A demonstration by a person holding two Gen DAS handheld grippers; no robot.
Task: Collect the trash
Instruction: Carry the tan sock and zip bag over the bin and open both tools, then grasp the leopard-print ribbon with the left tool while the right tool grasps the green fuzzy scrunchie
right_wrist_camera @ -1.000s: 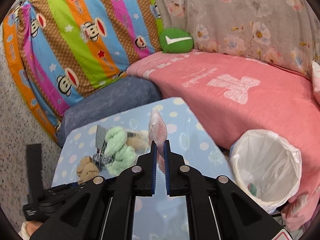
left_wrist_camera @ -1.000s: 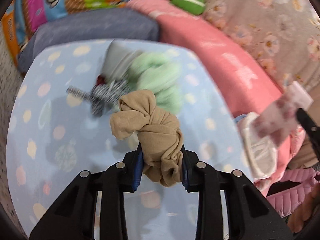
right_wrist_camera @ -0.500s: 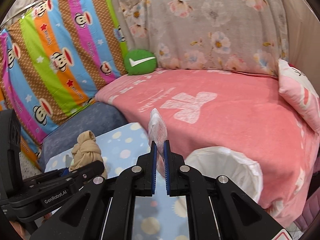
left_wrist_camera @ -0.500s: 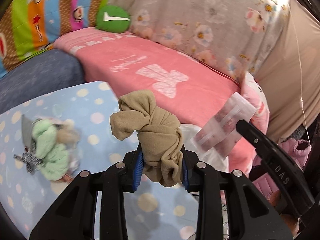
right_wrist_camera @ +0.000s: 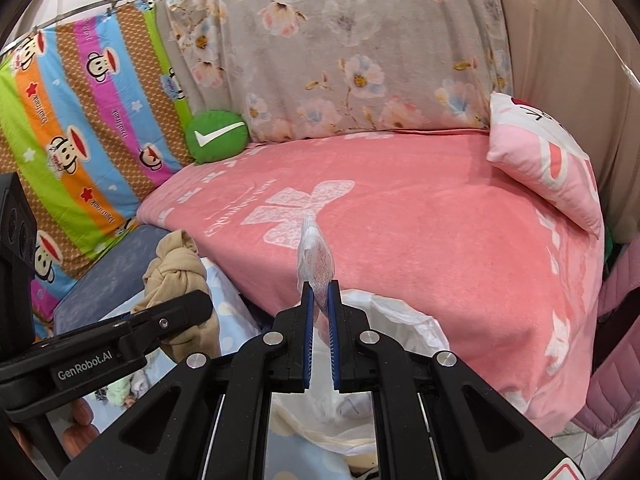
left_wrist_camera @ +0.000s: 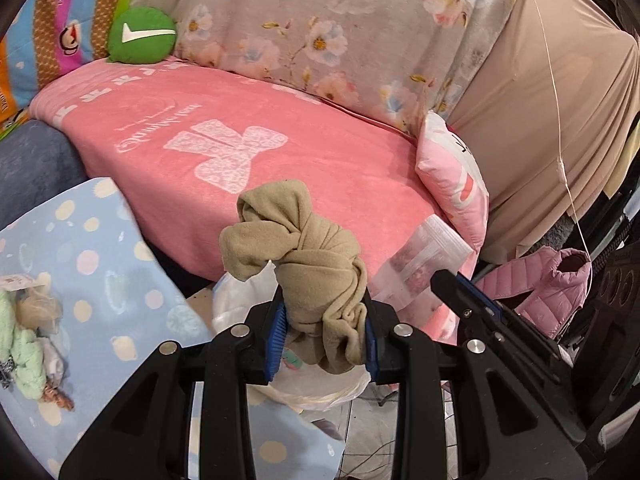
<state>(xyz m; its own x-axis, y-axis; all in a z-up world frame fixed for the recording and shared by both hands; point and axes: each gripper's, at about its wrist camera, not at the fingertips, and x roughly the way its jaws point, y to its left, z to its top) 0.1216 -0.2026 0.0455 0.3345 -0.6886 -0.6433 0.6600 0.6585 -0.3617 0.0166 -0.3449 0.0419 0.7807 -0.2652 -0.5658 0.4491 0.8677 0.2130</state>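
My left gripper (left_wrist_camera: pixel 324 332) is shut on a knotted tan cloth (left_wrist_camera: pixel 296 256) and holds it over the white bag-lined bin (left_wrist_camera: pixel 320 394), past the table's right edge. In the right wrist view the same cloth (right_wrist_camera: pixel 176 268) shows at the left, in the left gripper (right_wrist_camera: pixel 192 300). My right gripper (right_wrist_camera: pixel 320 296) is shut on a thin clear plastic packet (right_wrist_camera: pixel 316 256) with pink-red specks, above the near rim of the bin (right_wrist_camera: pixel 400 320). From the left wrist view that packet (left_wrist_camera: pixel 420 256) sticks up from the right gripper (left_wrist_camera: pixel 442 280), just right of the cloth.
The table with a blue dotted cover (left_wrist_camera: pixel 100 280) lies at the left, bearing a pile with green cloth (left_wrist_camera: pixel 20 344). Behind the bin runs a sofa under a pink blanket (right_wrist_camera: pixel 420 220), with a green cushion (right_wrist_camera: pixel 216 136) and a pink pillow (right_wrist_camera: pixel 548 168). A pink jacket (left_wrist_camera: pixel 552 288) lies right.
Both grippers swung right, away from the table's pile and over to the bin, still holding the cloth and the packet. The pile slid to the left edge of view.
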